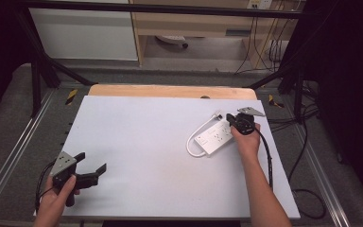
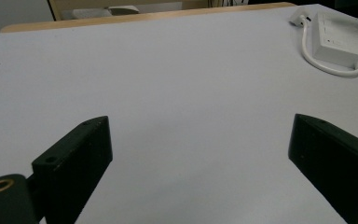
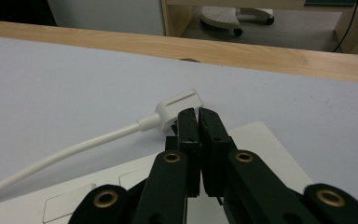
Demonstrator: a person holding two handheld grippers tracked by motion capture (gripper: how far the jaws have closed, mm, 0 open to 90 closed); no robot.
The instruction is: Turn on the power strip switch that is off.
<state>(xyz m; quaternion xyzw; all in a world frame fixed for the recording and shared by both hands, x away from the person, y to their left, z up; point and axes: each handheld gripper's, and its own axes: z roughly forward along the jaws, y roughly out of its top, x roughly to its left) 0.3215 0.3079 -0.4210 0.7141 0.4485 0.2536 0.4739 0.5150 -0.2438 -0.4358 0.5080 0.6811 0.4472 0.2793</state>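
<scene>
A white power strip (image 1: 214, 137) lies on the right half of the white table top (image 1: 142, 137), its white cable (image 1: 190, 144) looping round to a flat plug (image 1: 217, 113) at the strip's far end. My right gripper (image 1: 229, 118) hovers over that far end, jaws pressed together with nothing seen between them. In the right gripper view the gripper tips (image 3: 198, 114) sit just behind the plug (image 3: 179, 105), above the strip (image 3: 256, 140). Near the front left corner my left gripper (image 1: 90, 162) is held open over bare table. The left gripper view (image 2: 200, 123) has the strip (image 2: 342, 42) far off.
A wooden table edge (image 1: 170, 91) runs along the back of the white top. Black frame bars and metal rails flank the table. Dark cables (image 1: 307, 142) trail on the floor at the right. A white cabinet (image 1: 85, 33) stands beyond.
</scene>
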